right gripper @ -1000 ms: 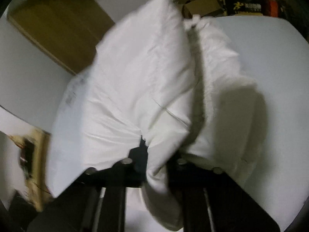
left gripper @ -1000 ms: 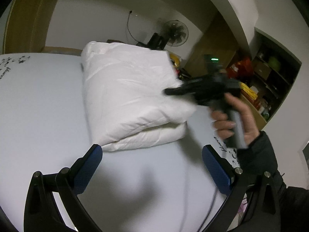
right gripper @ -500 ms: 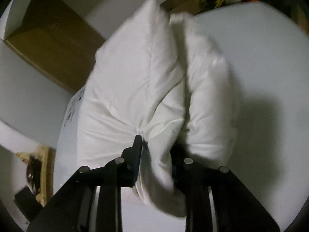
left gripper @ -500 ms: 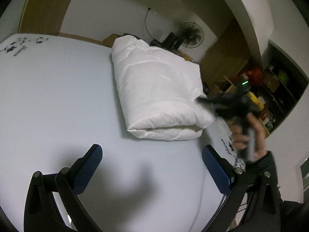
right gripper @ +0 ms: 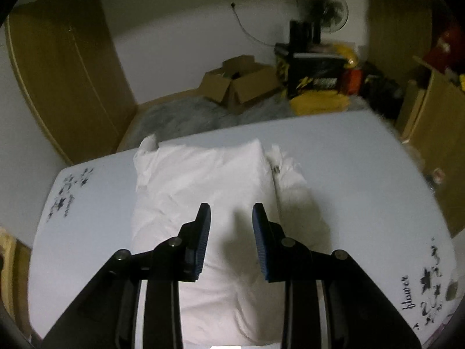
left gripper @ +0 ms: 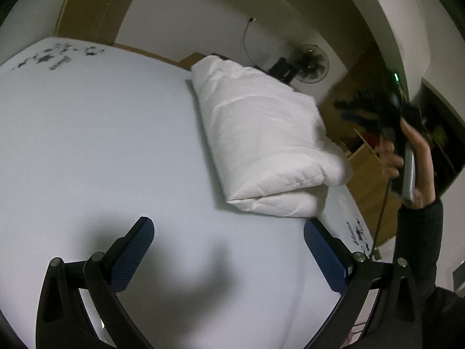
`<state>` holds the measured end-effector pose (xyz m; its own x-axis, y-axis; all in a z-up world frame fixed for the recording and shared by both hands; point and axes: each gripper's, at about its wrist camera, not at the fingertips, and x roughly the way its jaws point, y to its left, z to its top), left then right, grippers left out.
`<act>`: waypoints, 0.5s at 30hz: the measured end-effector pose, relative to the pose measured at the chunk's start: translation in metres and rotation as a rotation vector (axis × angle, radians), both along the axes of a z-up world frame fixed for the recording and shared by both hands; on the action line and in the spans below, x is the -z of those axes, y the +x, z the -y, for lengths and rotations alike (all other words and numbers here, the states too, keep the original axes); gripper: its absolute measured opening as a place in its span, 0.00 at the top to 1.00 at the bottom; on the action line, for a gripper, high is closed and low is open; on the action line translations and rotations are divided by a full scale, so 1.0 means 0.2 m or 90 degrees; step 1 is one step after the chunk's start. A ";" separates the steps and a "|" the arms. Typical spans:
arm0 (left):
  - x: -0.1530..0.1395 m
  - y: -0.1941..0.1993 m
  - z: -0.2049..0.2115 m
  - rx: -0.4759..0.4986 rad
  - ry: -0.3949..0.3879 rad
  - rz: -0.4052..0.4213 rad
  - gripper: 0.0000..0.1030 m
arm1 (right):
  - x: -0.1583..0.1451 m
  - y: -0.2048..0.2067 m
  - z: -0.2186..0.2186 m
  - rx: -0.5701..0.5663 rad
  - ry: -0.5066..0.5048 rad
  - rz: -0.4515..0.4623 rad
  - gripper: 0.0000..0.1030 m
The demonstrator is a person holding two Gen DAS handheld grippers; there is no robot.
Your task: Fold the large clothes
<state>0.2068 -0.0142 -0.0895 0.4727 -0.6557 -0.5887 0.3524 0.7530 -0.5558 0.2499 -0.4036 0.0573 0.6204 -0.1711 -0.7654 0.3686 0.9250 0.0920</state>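
Observation:
A white puffy garment (left gripper: 261,133) lies folded into a thick bundle on the white table (left gripper: 87,145). In the left wrist view my left gripper (left gripper: 228,232) is open and empty, hovering over bare table in front of the bundle. My right gripper (left gripper: 360,110) shows there raised in the air to the right of the bundle, held in a hand. In the right wrist view the right gripper (right gripper: 231,212) is open and empty, above the folded garment (right gripper: 203,180), apart from it.
The table (right gripper: 348,174) has black printed marks near its corners. Behind it stand a cardboard box (right gripper: 238,84), a fan (right gripper: 322,3), stacked black and yellow items (right gripper: 316,78) and wooden shelves (right gripper: 433,110). A wooden wardrobe (right gripper: 64,72) is at the left.
My right gripper has let go of the garment and lifted up and away from it. The bundle now rests flat on the table. My left gripper has drawn back.

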 end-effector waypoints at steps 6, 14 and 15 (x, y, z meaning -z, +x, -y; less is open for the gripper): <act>0.10 0.04 0.01 0.016 -0.009 -0.038 0.00 | 0.27 -0.05 0.33 -0.018 0.181 -0.044 0.39; 0.11 0.03 0.04 0.036 -0.008 -0.043 0.00 | 0.52 -0.02 0.20 -0.138 0.270 -0.137 0.87; 0.11 0.04 0.04 0.033 -0.007 -0.044 0.00 | 0.50 -0.05 0.21 -0.140 0.274 -0.120 0.89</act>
<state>0.2141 -0.0212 -0.1119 0.3959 -0.6847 -0.6120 0.3515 0.7286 -0.5878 0.2395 -0.4459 -0.0435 0.4508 0.3031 -0.8396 0.2172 0.8751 0.4325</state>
